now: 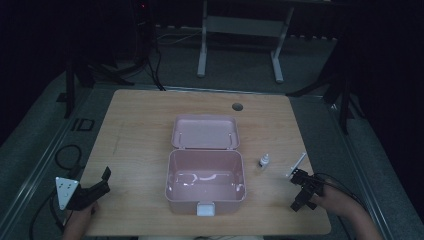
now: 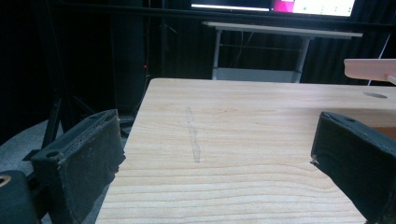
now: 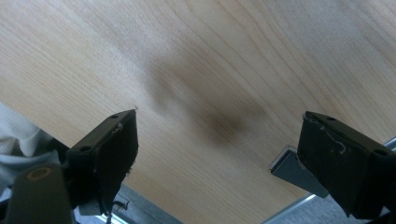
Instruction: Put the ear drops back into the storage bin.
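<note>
At the bottom left of the high view, the left gripper (image 1: 98, 186) is held at the worktop (image 1: 135, 135) edge, its fingers (image 2: 79, 161) spread wide with nothing between them. At the bottom right, the right gripper (image 1: 302, 189) is held over the worktop's near right corner, fingers (image 3: 109, 154) likewise wide apart and empty. In the lower centre a pink box (image 1: 205, 180) is seen, its lid (image 1: 205, 132) laid open behind it. Just right of the box a small dropper bottle (image 1: 263, 162) stands, and a thin white stick (image 1: 297, 165) lies beyond that. Farther up, near the far edge, a round hole (image 1: 237, 106) is cut into the worktop.

No legible text or labels anywhere
</note>
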The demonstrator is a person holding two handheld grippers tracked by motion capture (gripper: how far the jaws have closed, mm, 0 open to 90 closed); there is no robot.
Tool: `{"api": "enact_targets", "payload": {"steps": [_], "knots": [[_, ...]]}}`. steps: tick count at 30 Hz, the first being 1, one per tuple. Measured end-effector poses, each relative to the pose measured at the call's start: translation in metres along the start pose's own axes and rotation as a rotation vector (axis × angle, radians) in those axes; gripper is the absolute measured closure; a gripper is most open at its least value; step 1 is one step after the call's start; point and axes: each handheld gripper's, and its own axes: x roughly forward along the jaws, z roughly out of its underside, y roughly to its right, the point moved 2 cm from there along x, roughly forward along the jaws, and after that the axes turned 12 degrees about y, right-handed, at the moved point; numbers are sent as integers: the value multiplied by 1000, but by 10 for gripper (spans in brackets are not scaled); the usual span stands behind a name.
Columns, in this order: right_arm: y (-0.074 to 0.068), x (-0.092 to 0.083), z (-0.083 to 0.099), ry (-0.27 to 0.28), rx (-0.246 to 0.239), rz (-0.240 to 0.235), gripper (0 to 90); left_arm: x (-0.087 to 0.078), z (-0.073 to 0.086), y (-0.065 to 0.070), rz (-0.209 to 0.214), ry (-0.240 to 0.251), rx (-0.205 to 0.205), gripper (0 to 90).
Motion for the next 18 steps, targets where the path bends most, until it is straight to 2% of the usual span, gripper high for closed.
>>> {"api": "enact_targets", "payload": {"steps": [3,8,13,18], "knots": [[1,-1,-4,-19,-18,-1,123,0,0,0,-1,0,0,23],[6,-3,-11,-19,-6,-2,124,0,0,0,-2,2,3,24],[13,-5,-20,6,21,-4,122,0,0,0,-2,1,-1,24],[18,-7,-29,28,25,5,123,0,0,0,-2,1,-1,24]]}}
